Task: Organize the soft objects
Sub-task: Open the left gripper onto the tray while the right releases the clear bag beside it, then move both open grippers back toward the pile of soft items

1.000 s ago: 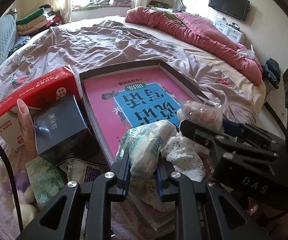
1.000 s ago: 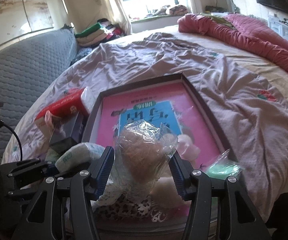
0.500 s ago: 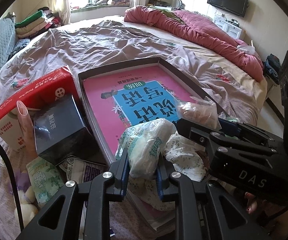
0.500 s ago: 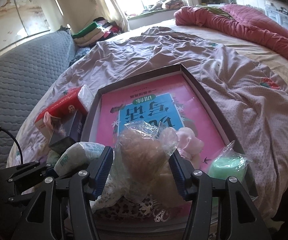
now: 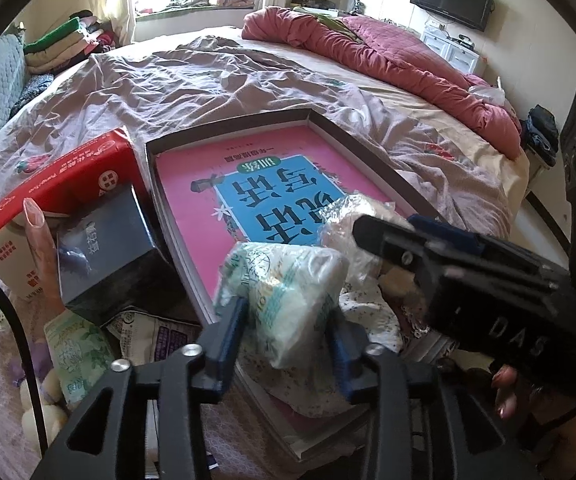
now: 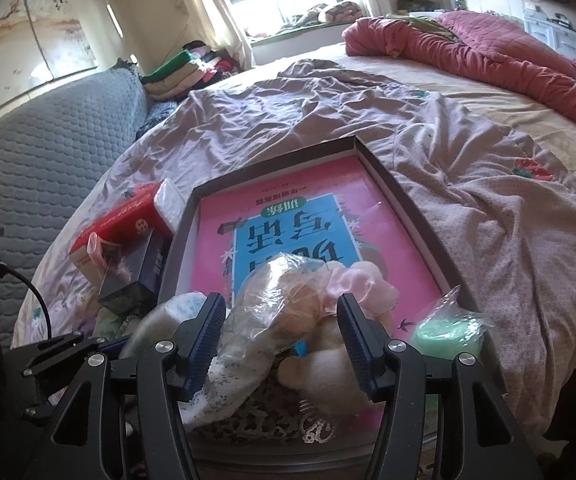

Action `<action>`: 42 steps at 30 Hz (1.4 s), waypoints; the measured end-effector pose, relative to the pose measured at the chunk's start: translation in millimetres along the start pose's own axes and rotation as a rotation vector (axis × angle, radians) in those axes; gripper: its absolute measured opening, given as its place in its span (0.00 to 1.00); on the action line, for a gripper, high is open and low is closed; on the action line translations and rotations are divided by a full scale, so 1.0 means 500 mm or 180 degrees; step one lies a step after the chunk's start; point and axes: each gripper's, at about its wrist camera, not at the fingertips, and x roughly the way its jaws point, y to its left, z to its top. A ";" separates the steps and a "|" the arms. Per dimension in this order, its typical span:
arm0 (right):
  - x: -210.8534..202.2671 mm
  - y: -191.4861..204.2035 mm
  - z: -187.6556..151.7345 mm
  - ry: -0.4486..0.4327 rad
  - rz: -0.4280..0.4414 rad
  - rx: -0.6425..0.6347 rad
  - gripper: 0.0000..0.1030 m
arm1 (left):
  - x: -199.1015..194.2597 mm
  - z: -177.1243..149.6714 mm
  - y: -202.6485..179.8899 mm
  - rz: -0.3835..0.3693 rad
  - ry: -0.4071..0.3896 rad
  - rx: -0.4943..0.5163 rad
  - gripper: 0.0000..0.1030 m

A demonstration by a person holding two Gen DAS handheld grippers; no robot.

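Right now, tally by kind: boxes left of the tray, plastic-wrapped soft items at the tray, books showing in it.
Boxes: 2 (red box, dark box)
Wrapped soft items: 3 (white-green pack, beige bag, green bag)
Books: 1 (pink book)
Total: 6

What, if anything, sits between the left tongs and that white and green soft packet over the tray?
Nothing visible. The white and green packet already sits between the left tongs, whose jaws are opening, with no pressing contact visible. It hangs over the near end of the tray, above a floral cloth.
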 end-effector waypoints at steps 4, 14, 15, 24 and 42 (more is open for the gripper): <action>-0.012 -0.013 0.005 -0.0073 -0.0026 0.0099 0.60 | -0.001 -0.001 0.001 -0.0027 0.0020 -0.0038 0.47; -0.034 -0.033 0.011 -0.0171 -0.0025 0.0201 0.60 | -0.015 0.003 -0.014 -0.0137 -0.0034 -0.0041 0.61; -0.035 -0.035 0.012 -0.0176 -0.0025 0.0214 0.60 | -0.015 0.002 -0.016 -0.0135 -0.0030 -0.0034 0.61; -0.038 -0.039 0.013 -0.0179 -0.0028 0.0236 0.60 | -0.023 0.003 -0.013 -0.0180 -0.0073 -0.0068 0.65; -0.071 -0.006 0.021 -0.0273 -0.0104 0.0083 0.72 | -0.084 0.006 0.012 -0.0100 -0.0283 -0.0200 0.71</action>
